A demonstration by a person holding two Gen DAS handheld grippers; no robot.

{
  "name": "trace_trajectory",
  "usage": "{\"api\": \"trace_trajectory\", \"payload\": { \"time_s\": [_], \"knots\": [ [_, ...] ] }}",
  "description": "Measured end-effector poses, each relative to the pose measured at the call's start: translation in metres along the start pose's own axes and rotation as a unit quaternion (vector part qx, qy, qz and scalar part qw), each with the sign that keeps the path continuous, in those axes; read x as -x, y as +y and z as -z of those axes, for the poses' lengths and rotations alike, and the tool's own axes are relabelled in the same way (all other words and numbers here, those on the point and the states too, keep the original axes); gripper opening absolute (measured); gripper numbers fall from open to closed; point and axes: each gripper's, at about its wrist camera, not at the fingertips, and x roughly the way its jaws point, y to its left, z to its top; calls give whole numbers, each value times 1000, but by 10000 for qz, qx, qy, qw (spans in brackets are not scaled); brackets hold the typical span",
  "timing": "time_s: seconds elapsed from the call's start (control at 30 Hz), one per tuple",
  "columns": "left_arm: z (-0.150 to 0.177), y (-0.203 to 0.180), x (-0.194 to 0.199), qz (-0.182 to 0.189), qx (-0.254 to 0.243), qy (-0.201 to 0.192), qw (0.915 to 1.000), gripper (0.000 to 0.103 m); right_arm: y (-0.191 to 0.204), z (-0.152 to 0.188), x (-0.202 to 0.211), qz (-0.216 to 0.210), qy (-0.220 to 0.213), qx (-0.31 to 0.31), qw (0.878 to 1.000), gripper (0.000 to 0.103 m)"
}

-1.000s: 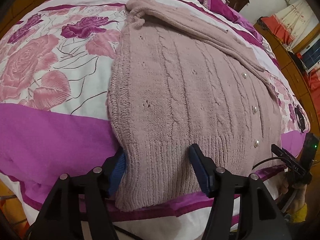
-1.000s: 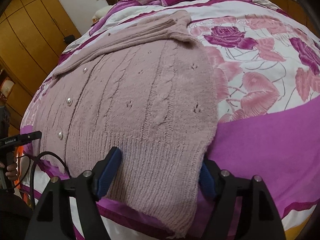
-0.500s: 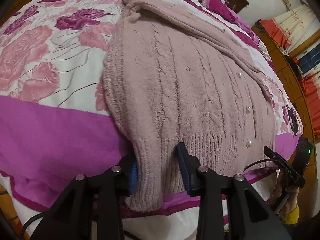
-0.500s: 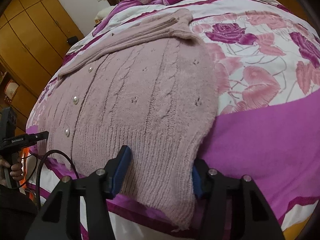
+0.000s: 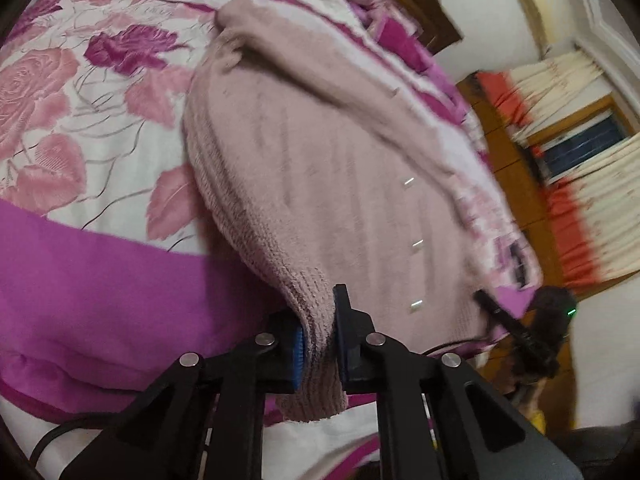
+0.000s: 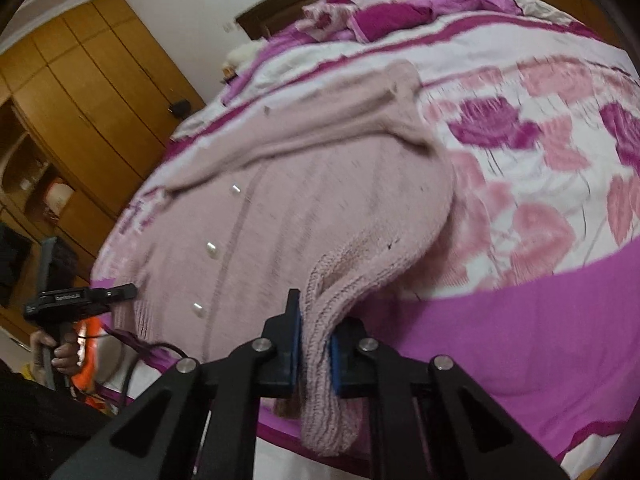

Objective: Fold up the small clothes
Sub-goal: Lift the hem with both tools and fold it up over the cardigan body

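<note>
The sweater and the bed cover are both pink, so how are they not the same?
The sweater is plain dusty pink knit with ribs and pearly buttons; the bed cover is smooth, with big printed roses and a magenta band. The sweater's bottom hem is lifted, pinched by the left gripper and right gripper; the bed cover lies flat underneath. Both are soft cloth in pink shades.

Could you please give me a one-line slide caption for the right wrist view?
Right gripper clamped on the hem corner of a pink knit cardigan spread on a floral bedspread.
</note>
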Motion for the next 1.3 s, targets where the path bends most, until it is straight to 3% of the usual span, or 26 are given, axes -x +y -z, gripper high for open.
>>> {"api": "trace_trajectory", "payload": {
  "time_s": [0.27,0.57,0.73,1.03,1.2,1.3],
  "knots": [
    [-31,-11,18,708,166,-434,9964,0,10,-31,15,-261,-474,120,9985,11],
    [-84,-40,26,726,-193,-994,9922,0,23,-82,15,-249,-1002,426,9937,11],
    [-117,-50,29,773,-262,-1294,9882,0,21,-117,9,-273,-1366,261,9899,11],
    [-192,-49,16,478,-283,-1752,9830,0,6,-195,-22,-89,-1808,-9,9835,11],
    [-239,-35,-21,-25,-236,-1754,9842,0,-16,-231,-63,217,-1723,-238,9845,11],
    [-261,-22,-54,-445,-281,-1587,9859,0,-34,-245,-100,442,-1460,-414,9874,11]
  ]
}}
